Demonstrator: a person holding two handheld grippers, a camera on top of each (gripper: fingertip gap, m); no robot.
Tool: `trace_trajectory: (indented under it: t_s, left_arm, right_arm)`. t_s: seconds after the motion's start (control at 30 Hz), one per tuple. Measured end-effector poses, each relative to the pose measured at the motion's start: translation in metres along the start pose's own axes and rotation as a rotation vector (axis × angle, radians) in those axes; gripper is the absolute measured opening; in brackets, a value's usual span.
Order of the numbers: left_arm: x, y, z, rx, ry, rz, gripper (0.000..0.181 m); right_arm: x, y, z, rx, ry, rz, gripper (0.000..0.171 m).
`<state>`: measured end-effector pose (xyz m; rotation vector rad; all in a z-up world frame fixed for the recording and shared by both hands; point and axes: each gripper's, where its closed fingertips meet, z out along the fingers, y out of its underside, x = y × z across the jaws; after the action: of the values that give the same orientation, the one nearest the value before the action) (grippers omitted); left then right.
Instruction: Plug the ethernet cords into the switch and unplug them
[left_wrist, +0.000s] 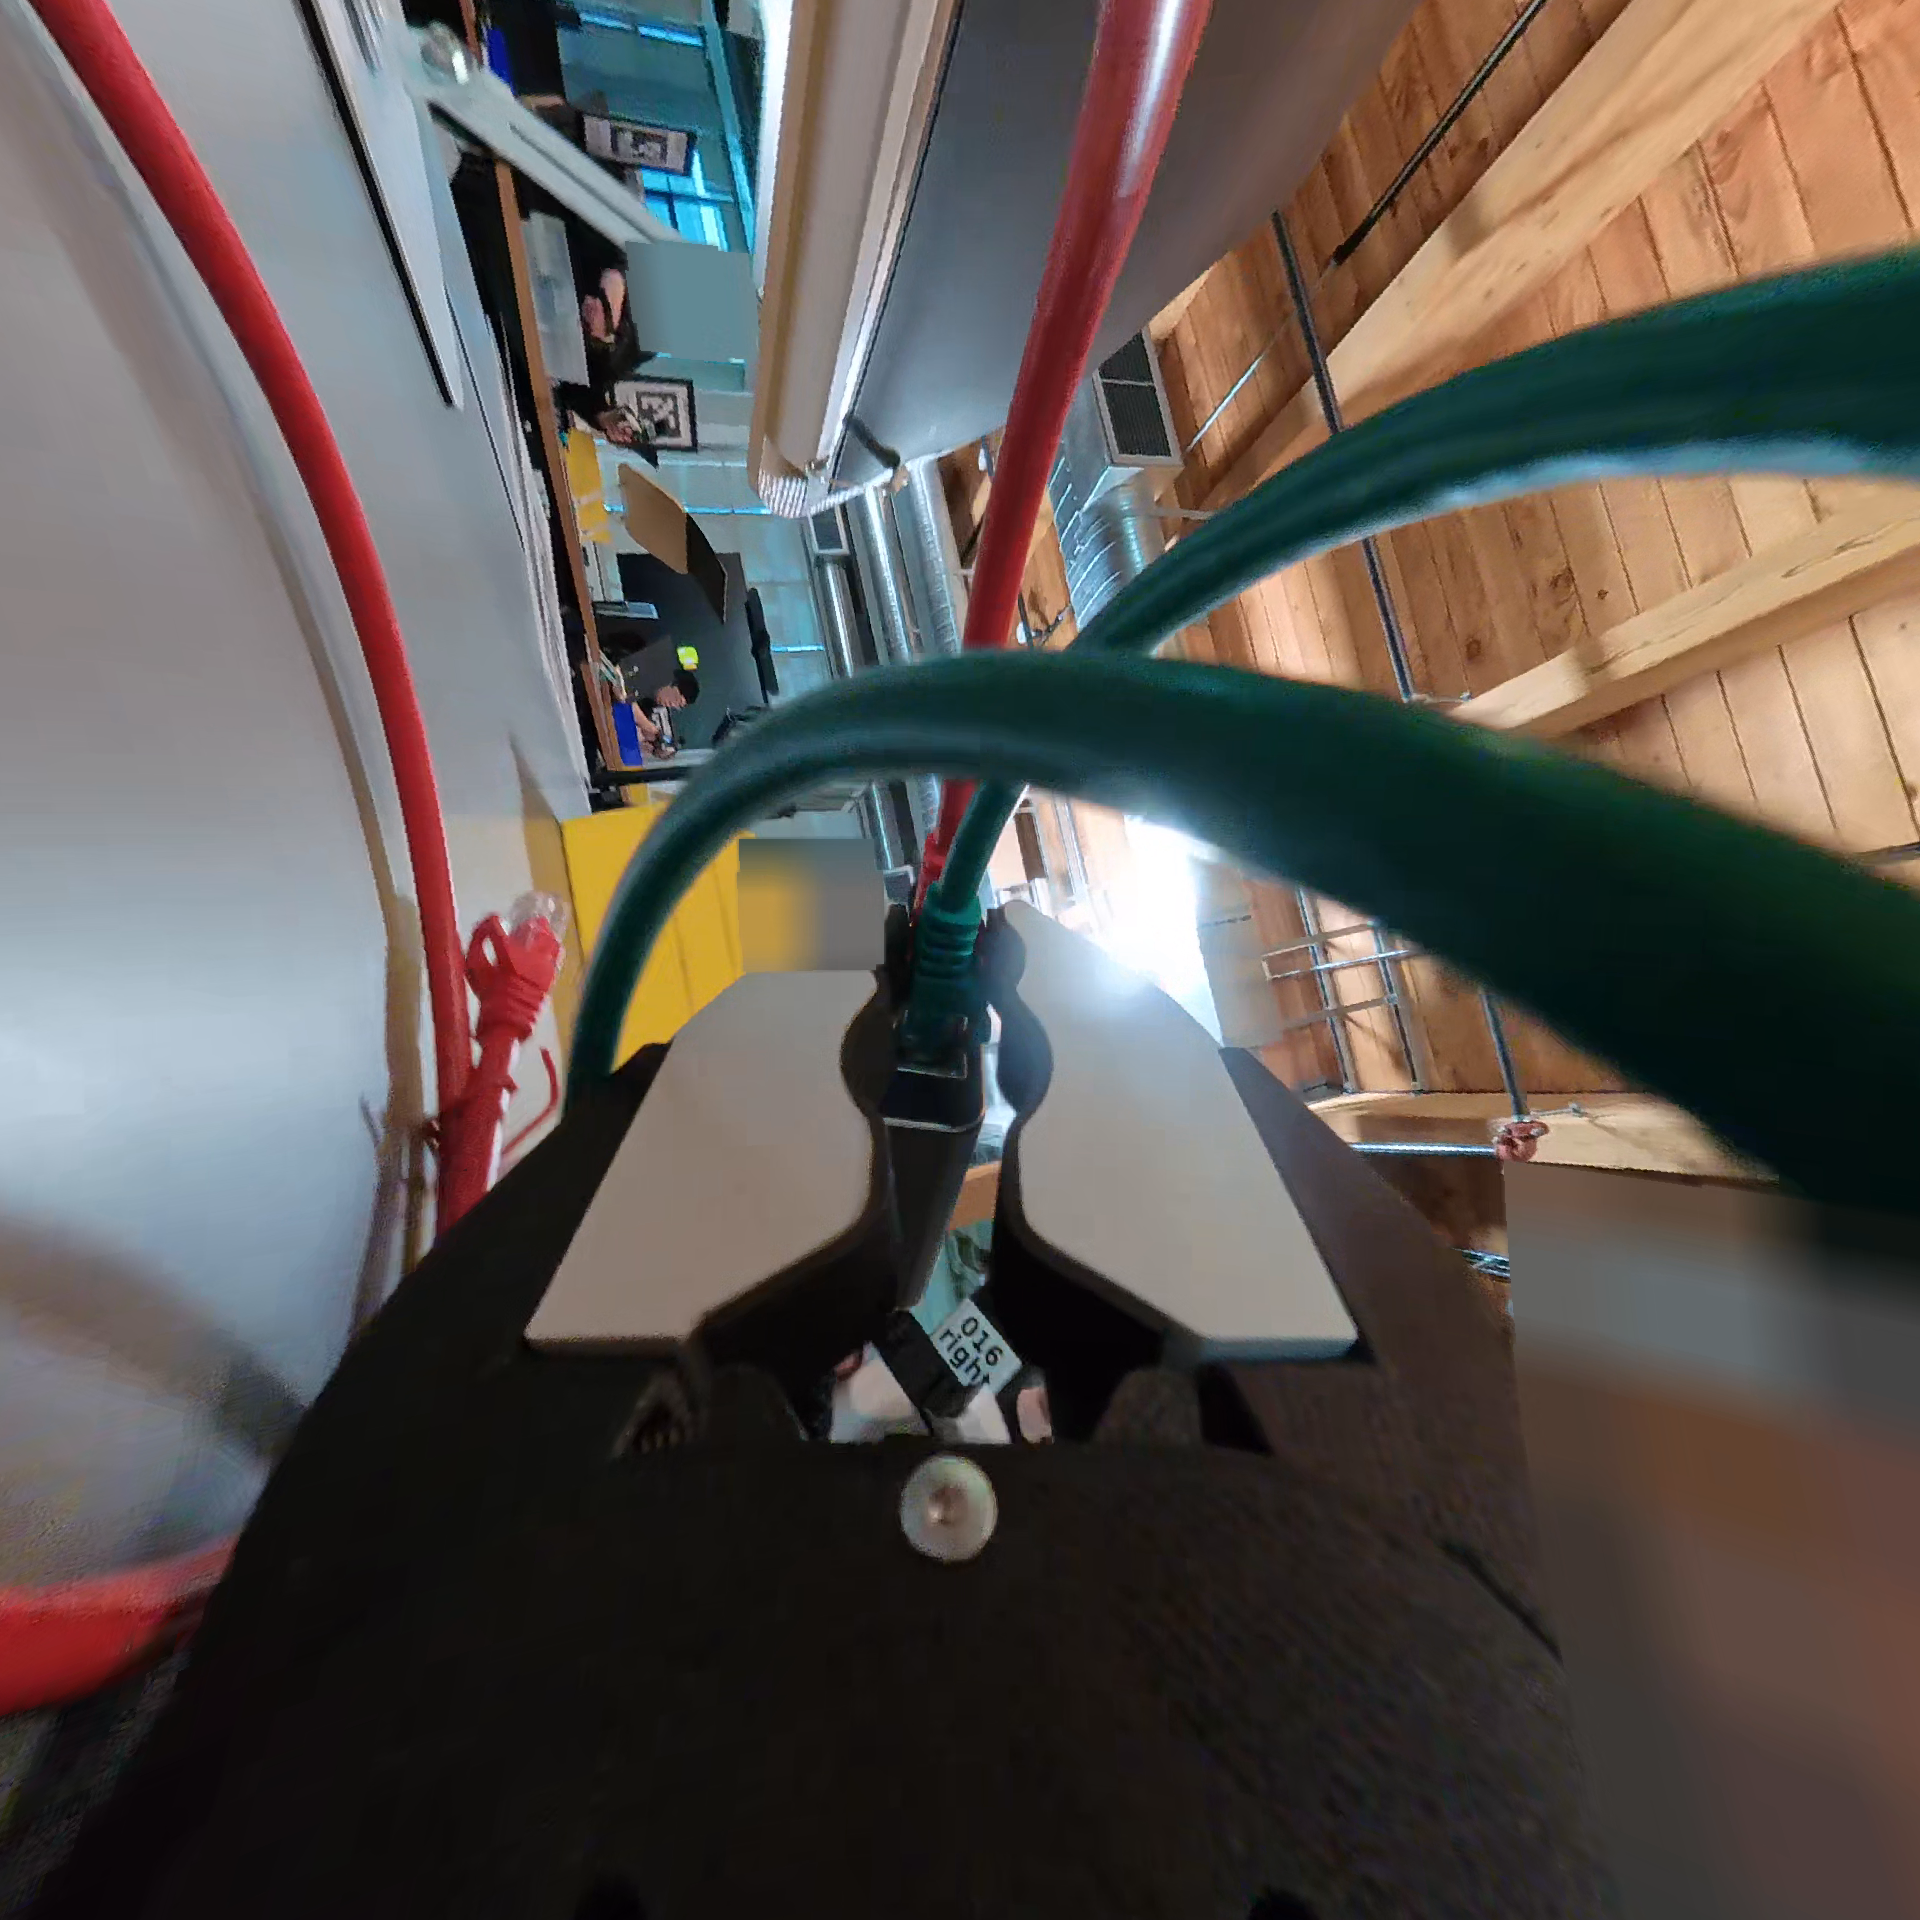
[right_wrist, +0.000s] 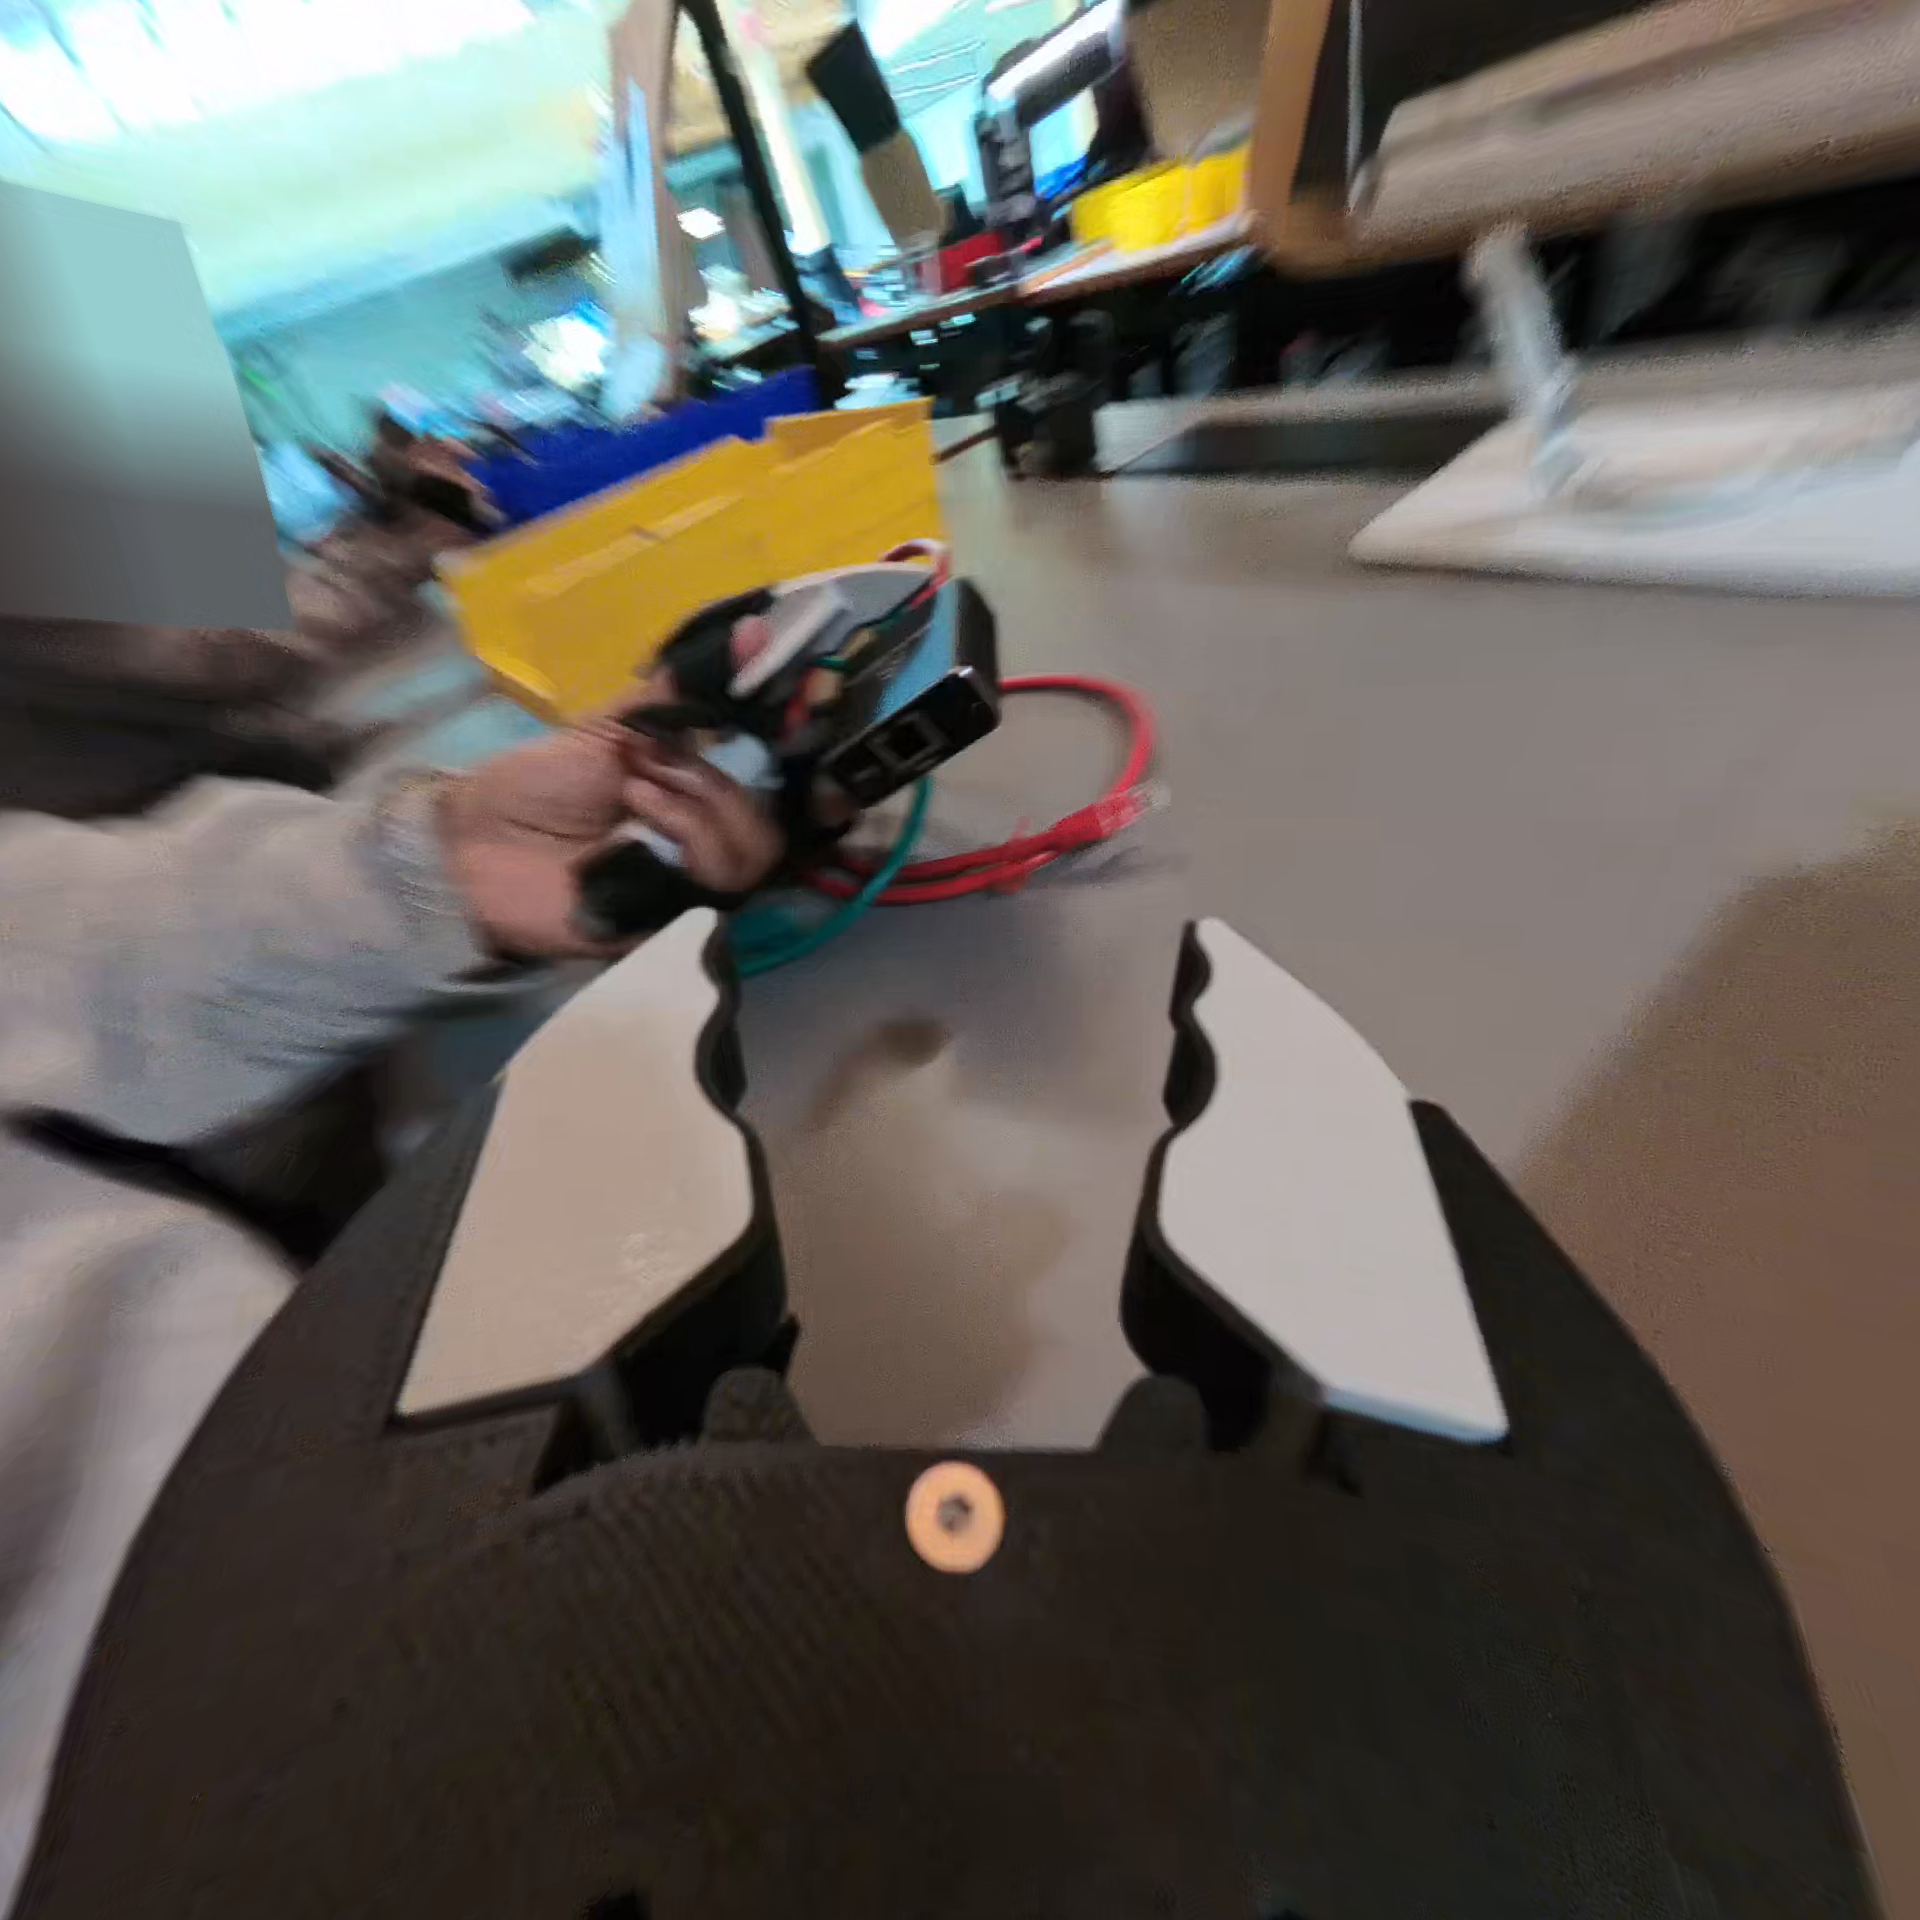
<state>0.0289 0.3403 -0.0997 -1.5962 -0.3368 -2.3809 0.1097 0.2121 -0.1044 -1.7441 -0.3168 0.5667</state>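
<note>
switch (left_wrist: 928, 1117) clamped in left gripper (left_wrist: 940, 997); right gripper (right_wrist: 956, 966) agape.

A grey table (right_wrist: 1351, 790) carries a loop of red cord (right_wrist: 1039, 842) with its plug resting on the top, a green cord (right_wrist: 831, 925) beside it, a yellow bin (right_wrist: 707, 561), and farther right what may be a keyboard (right_wrist: 1683, 488).

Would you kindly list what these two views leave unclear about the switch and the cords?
- Left wrist view: the left tongs cover most of the switch; its other ports are hidden.
- Left wrist view: green cord and red cord run off-frame.
- Right wrist view: motion blur smears the switch; port occupancy is unclear.
</note>
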Motion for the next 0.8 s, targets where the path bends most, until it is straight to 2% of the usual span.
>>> trace_trajectory:
  t_s: [0.1, 0.2, 0.37, 0.47, 0.57, 0.67, 0.73, 0.8]
  left_arm:
    - [0.002, 0.016, 0.005, -0.024, 0.003, -0.037, 0.012]
    - [0.003, 0.031, 0.008, -0.047, 0.003, -0.071, 0.012]
    - [0.001, 0.055, 0.010, -0.103, 0.003, -0.116, 0.012]
    - [0.001, 0.069, 0.013, -0.156, 0.014, -0.138, 0.013]
    - [-0.001, 0.078, 0.014, -0.184, 0.019, -0.143, 0.013]
    - [-0.001, 0.079, 0.015, -0.198, 0.031, -0.171, 0.012]
    - [-0.001, 0.084, 0.016, -0.232, 0.027, -0.164, 0.021]
    - [0.002, 0.088, 0.019, -0.240, 0.030, -0.169, 0.041]
  right_arm:
    - [-0.010, -0.001, 0.013, -0.043, 0.134, -0.384, 0.087]
    - [-0.028, 0.005, 0.032, -0.069, 0.174, -0.536, 0.101]
    - [-0.025, 0.004, 0.048, -0.074, 0.174, -0.488, 0.098]
    - [-0.020, 0.007, 0.048, -0.088, 0.158, -0.481, 0.087]
    - [-0.027, 0.005, 0.045, -0.071, 0.121, -0.511, 0.064]
    - [-0.026, 0.002, 0.044, -0.066, 0.128, -0.526, 0.064]
    - [-0.021, -0.002, 0.042, -0.054, 0.144, -0.499, 0.064]
    - [-0.014, -0.008, 0.038, -0.031, 0.139, -0.437, 0.064]
